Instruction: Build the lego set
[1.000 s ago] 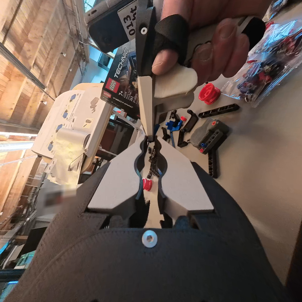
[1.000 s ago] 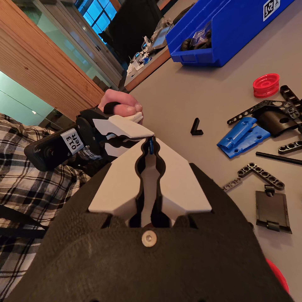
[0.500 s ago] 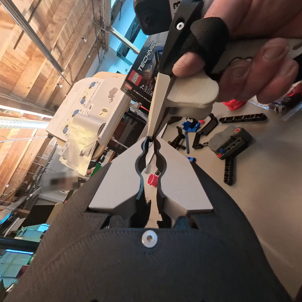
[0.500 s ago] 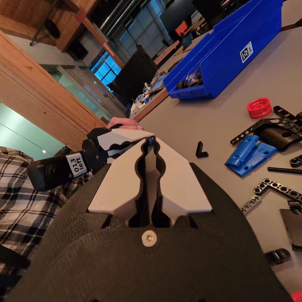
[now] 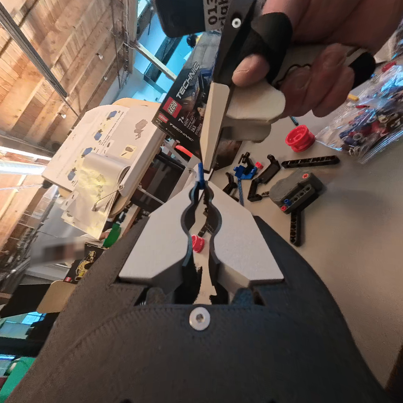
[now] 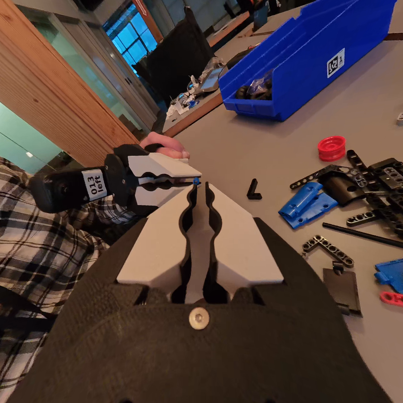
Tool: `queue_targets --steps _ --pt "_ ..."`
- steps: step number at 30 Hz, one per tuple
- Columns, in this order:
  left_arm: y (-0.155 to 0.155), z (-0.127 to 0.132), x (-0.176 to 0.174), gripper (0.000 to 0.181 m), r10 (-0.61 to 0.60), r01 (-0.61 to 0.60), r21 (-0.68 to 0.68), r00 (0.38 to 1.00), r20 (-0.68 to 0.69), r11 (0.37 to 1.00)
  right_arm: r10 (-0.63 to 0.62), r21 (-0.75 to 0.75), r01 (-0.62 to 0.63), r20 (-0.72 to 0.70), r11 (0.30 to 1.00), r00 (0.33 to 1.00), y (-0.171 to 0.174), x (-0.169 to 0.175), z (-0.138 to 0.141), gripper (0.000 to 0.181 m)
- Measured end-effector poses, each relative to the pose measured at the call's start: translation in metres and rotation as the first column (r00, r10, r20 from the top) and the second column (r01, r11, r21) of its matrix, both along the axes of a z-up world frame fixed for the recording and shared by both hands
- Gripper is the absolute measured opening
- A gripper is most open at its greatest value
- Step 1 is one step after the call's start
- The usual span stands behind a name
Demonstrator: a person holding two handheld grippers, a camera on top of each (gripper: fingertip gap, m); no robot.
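Wood-panelled walls and blue-lit windows close in behind a wide grey tabletop point(image 6: 250, 141) scattered with building pieces. Both handheld tools are lifted above the near part of that table, tips nearly meeting. The left gripper point(image 5: 201, 185) has its grey fingers pressed together on a small blue plastic connector pin point(image 5: 200, 177); in the left wrist view the pin's long axis runs on from the fingertips, its free end pointing out toward the other tool, while the right wrist view shows its round end point(image 6: 196, 181) face-on. The right gripper point(image 6: 201, 185) sits just beside that end with its fingers spread a little, nothing between them, and I cannot tell whether one tip touches the pin. A bare hand point(image 5: 316, 72) with black straps squeezes its handle. Toward the table's far edge stands a blue plastic storage bin point(image 6: 305, 72) holding dark bagged parts. Along the right side lie a red ribbed wheel hub point(image 6: 331, 148), a blue angled panel point(image 6: 305, 205), a black beam-built frame point(image 6: 370, 183) and a small black L-shaped piece point(image 6: 253, 192). Bare grey surface lies open between the bin and the grippers. The left view also shows a grey motor block point(image 5: 296, 192), a clear bag of mixed pieces point(image 5: 375, 122), the printed set box point(image 5: 185, 113) and an open instruction booklet point(image 5: 98, 141) propped on a stand.
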State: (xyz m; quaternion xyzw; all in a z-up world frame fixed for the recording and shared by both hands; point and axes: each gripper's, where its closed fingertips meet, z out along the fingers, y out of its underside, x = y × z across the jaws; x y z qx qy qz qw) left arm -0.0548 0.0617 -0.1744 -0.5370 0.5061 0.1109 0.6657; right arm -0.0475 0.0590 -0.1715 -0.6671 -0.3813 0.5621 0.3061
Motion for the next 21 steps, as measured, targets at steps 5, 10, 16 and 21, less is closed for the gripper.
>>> queue_targets --steps 5,10,16,21 --pt "0.0 -0.009 0.005 0.002 0.001 -0.001 0.003 0.998 -0.058 1.0 0.043 -0.027 -0.043 0.005 0.999 0.999 -0.007 -0.004 -0.003 0.017" --pt "-0.001 -0.011 0.006 0.002 -0.004 0.004 0.002 0.998 -0.068 1.0 0.013 -0.014 -0.013 0.013 1.0 1.0 -0.003 -0.005 -0.005 0.003" --pt "-0.002 -0.01 0.007 0.002 -0.001 0.001 0.001 0.998 -0.056 1.0 0.015 -0.009 -0.015 0.023 1.0 1.0 -0.004 -0.006 -0.006 0.004" --pt "-0.002 -0.009 0.006 0.002 0.005 -0.005 0.0 0.999 -0.048 1.0 0.014 -0.01 -0.014 0.022 1.0 1.0 -0.004 -0.007 -0.006 0.003"
